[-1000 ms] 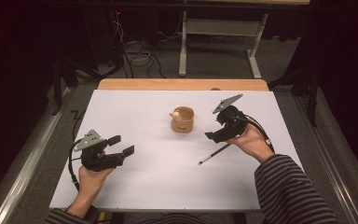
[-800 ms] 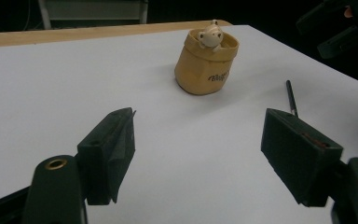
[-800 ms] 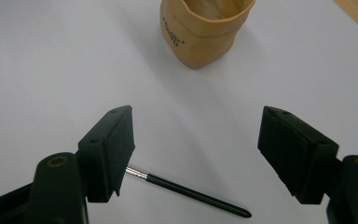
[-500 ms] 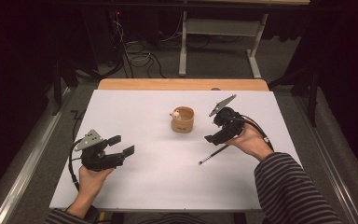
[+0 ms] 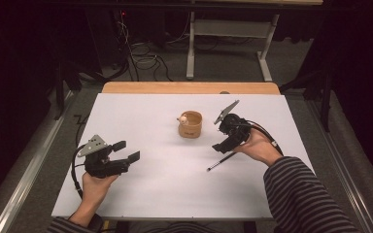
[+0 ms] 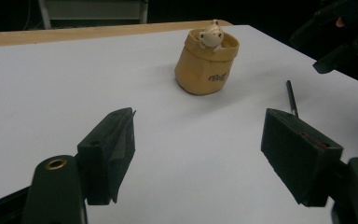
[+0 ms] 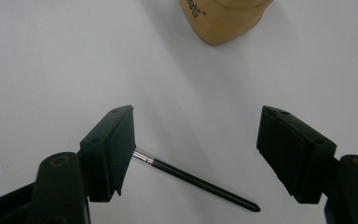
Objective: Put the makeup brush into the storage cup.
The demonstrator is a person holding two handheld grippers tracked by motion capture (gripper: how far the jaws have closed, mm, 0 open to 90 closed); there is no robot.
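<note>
Bright even light on the white surface (image 5: 175,184), dark dim surroundings, soft short shadows, near fingers (image 7: 112,149) slightly blurred, mild grain

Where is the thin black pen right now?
The pen lies flat on the white table, right of middle in the high view, under the open right gripper, near the tan cup.

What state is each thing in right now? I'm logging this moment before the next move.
Left gripper: jaws open, holding nothing.
Right gripper: jaws open, over the pen, not gripping it.
Pen: lying flat on the table.
Tan pot: upright, open-topped, a small figure at its rim.
</note>
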